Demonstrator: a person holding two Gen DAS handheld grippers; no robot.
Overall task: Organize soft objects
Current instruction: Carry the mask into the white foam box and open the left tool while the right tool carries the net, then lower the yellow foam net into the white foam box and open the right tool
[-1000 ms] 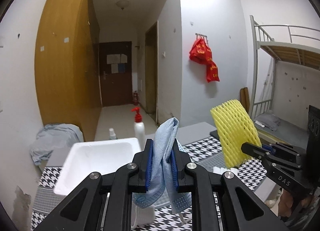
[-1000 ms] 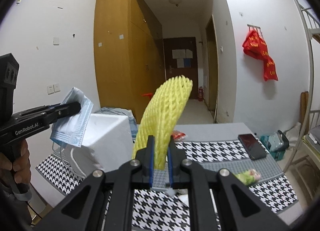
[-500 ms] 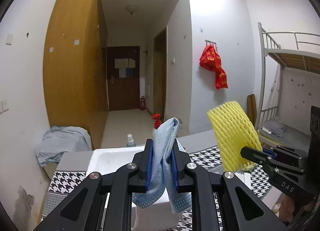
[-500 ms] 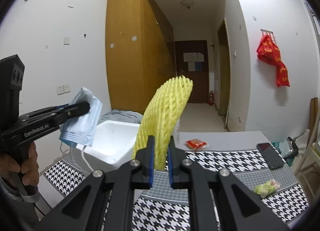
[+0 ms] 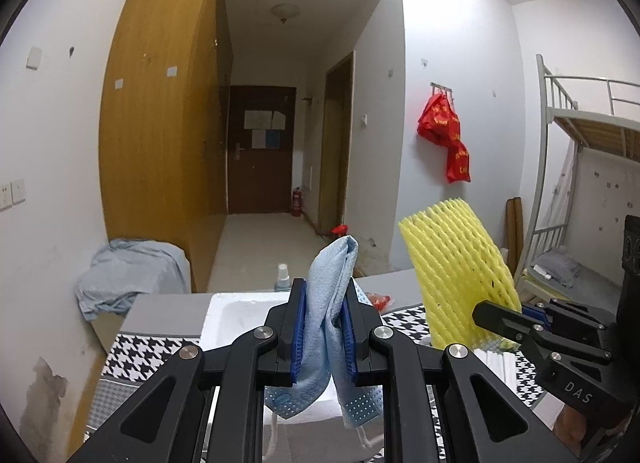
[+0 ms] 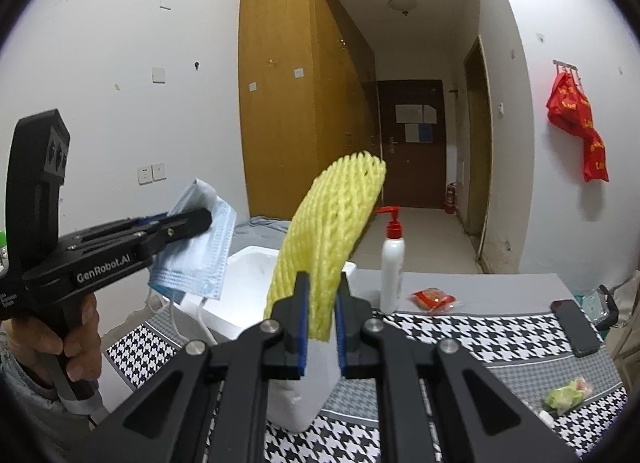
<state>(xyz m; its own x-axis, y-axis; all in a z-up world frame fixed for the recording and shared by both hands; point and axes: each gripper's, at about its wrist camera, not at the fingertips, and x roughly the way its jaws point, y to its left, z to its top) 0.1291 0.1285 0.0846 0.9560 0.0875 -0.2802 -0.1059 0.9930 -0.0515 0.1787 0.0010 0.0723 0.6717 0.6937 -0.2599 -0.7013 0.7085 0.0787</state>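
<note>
Right now my left claw (image 5: 323,327) is clamped on a folded light-blue face mask (image 5: 332,303): the blue pads pinch its middle, its top fold stands up above the fingertips and its lower edge and ear loops hang below them. My right claw (image 6: 320,323) is clamped on the bottom end of a yellow foam net sleeve (image 6: 332,231), which rises from the pads and leans toward the right of that view. Both claws point forward and a little downward, side by side and apart.

I take the white foam box (image 6: 248,287) as my landmark. It sits on the worktop (image 6: 480,335), which wears a black-and-white houndstooth cloth. In the right wrist view the mask hangs above the box's left edge and the sleeve stands in front of its open top. A hand (image 6: 60,339) in a pale sleeve grips the left claw's handle at the lower left of that view.

Just right of the box stands a white pump bottle (image 6: 392,263) with a red head. Further right lie a small red packet (image 6: 434,298) and a dark phone (image 6: 576,327), and nearer me a green-and-pink crumpled wrapper (image 6: 566,395). Behind the box, a grey cloth (image 5: 128,271) lies heaped against the wooden wardrobe (image 5: 160,123).
</note>
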